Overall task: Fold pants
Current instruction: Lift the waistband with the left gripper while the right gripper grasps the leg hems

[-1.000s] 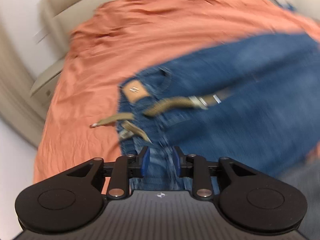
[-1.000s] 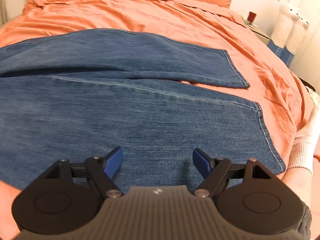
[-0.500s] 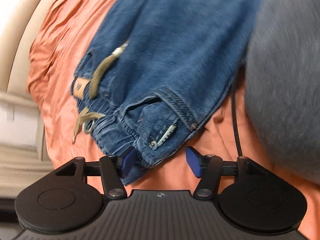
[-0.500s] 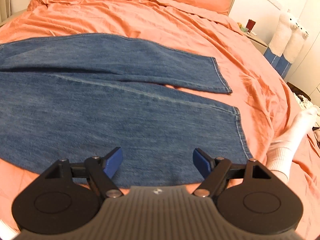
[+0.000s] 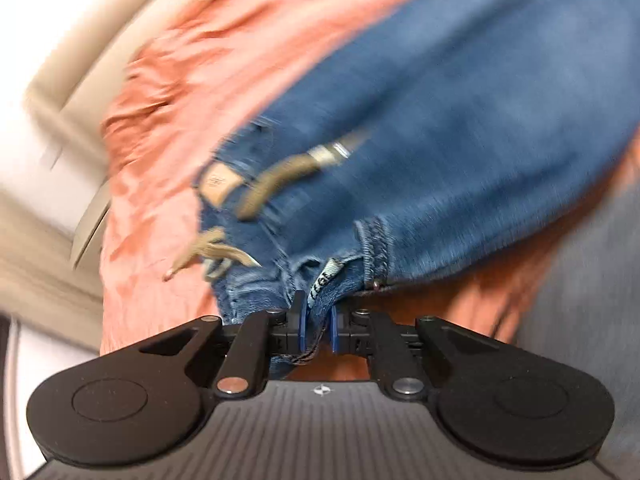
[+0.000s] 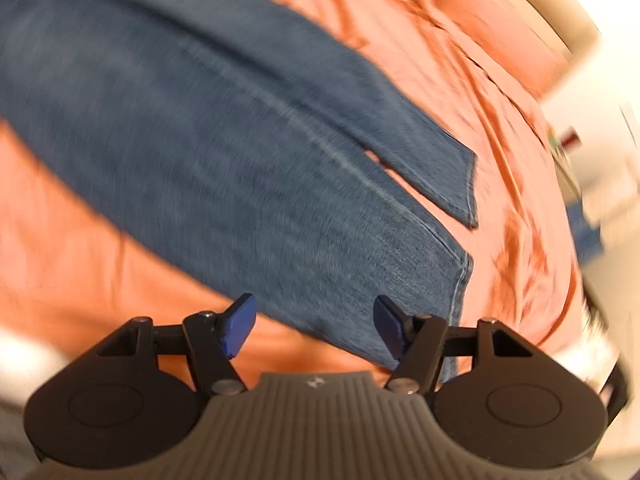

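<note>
Blue jeans (image 5: 460,128) with a tan belt (image 5: 280,180) lie on an orange bedsheet (image 5: 200,40). My left gripper (image 5: 318,330) is shut on the jeans' waistband near the pocket corner, denim pinched between the blue pads. In the right wrist view the two jean legs (image 6: 240,152) stretch across the sheet, hems at the right. My right gripper (image 6: 314,326) is open and empty, just above the near leg's lower edge close to the hem. Both views are motion-blurred.
A cream bed frame (image 5: 80,60) runs along the left. A grey-clothed body part (image 5: 592,300) is at the right of the left wrist view. A nightstand area (image 6: 568,140) lies beyond the bed's far right side.
My left gripper closed on the waistband corner it was straddling open. My right gripper swung toward the near leg's hem, still open.
</note>
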Demonstrator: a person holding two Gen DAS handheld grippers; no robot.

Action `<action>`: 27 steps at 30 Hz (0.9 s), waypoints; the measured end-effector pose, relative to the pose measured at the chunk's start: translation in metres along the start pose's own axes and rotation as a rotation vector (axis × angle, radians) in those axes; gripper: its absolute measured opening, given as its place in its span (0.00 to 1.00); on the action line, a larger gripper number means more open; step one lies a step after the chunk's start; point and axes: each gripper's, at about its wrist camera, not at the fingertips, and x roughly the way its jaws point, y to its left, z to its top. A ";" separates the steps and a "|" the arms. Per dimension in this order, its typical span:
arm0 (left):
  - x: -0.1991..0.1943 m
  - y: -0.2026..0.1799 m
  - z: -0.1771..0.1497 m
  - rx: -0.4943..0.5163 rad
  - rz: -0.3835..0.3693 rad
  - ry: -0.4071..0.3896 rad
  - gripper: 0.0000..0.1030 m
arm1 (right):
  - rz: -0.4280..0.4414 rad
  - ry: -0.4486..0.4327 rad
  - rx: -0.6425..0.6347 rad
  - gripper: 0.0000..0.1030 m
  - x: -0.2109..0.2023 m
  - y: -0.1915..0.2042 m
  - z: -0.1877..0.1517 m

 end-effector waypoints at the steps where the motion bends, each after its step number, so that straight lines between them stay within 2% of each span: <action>1: -0.004 0.005 0.006 -0.056 0.006 -0.012 0.11 | -0.012 0.014 -0.051 0.58 0.004 0.002 -0.004; 5: -0.012 0.021 0.025 -0.236 0.020 -0.015 0.11 | -0.054 0.082 -0.210 0.43 0.029 0.010 -0.021; 7: -0.015 0.026 0.030 -0.305 0.026 -0.006 0.11 | -0.077 0.089 -0.263 0.41 0.038 0.012 -0.027; 8: -0.016 0.029 0.033 -0.337 0.027 0.000 0.11 | -0.090 0.087 -0.284 0.36 0.043 0.013 -0.030; 9: -0.017 0.031 0.034 -0.363 0.030 0.002 0.11 | -0.105 0.087 -0.303 0.24 0.047 0.015 -0.031; 11: -0.022 0.031 0.035 -0.395 0.044 -0.001 0.11 | -0.135 0.090 -0.321 0.08 0.054 0.015 -0.035; 14: -0.031 0.029 0.030 -0.446 0.063 -0.004 0.11 | -0.162 0.065 -0.315 0.00 0.052 0.014 -0.038; 16: -0.035 0.031 0.030 -0.486 0.066 -0.009 0.11 | -0.189 0.037 -0.289 0.00 0.047 0.009 -0.039; 20: -0.044 0.038 0.034 -0.529 0.086 -0.039 0.11 | -0.250 -0.050 -0.143 0.00 0.019 -0.013 -0.025; 24: -0.050 0.053 0.050 -0.576 0.116 -0.066 0.10 | -0.296 -0.129 0.008 0.00 -0.006 -0.046 0.001; 27: -0.048 0.071 0.069 -0.625 0.136 -0.080 0.10 | -0.326 -0.158 0.079 0.00 -0.010 -0.069 0.030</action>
